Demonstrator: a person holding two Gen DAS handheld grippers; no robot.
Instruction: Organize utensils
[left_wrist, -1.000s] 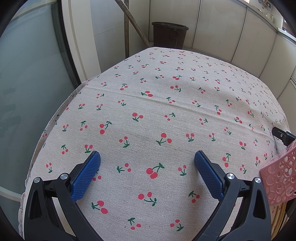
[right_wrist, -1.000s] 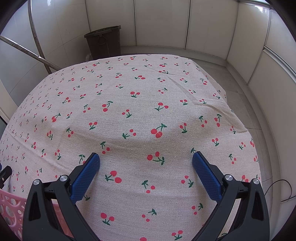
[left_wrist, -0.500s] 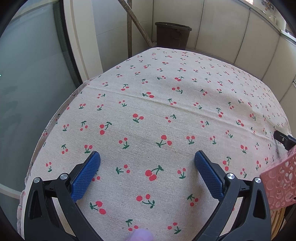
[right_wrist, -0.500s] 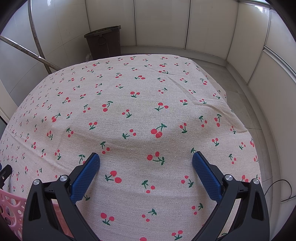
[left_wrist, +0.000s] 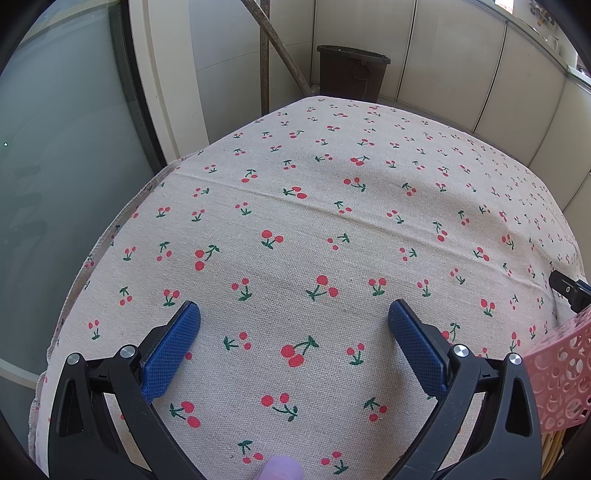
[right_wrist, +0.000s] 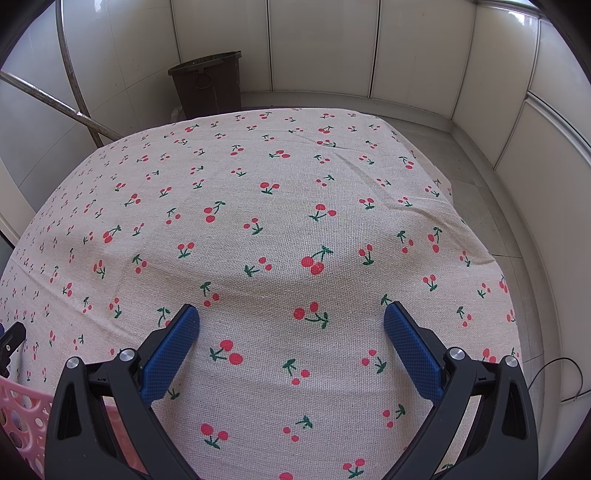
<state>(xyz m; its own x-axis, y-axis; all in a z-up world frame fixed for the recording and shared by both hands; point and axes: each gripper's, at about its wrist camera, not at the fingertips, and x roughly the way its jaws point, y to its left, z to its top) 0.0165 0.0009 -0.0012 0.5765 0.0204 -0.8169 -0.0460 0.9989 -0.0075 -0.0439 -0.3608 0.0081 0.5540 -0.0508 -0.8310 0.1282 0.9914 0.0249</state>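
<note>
Holding both over the cherry-print tablecloth (left_wrist: 295, 221): your left gripper (left_wrist: 293, 314) and right gripper (right_wrist: 291, 314) are spread wide, empty. Pink perforated basket (left_wrist: 561, 380) sits between them near the table's front edge; utensils not visible.

Two wrist cameras, side by side, low over the cloth (left_wrist: 332, 221).

The left view looks forward and down between its own blue fingers (left_wrist: 171, 349), close above the cloth, toward the bin (left_wrist: 351, 77) and glass door (left_wrist: 62, 147). The right view does likewise, set further right, the bin (right_wrist: 208, 85) at its upper left. Both share the cloth (right_wrist: 295, 206), the bin and the pink basket (left_wrist: 561, 380) (right_wrist: 22, 424) between them.
</note>
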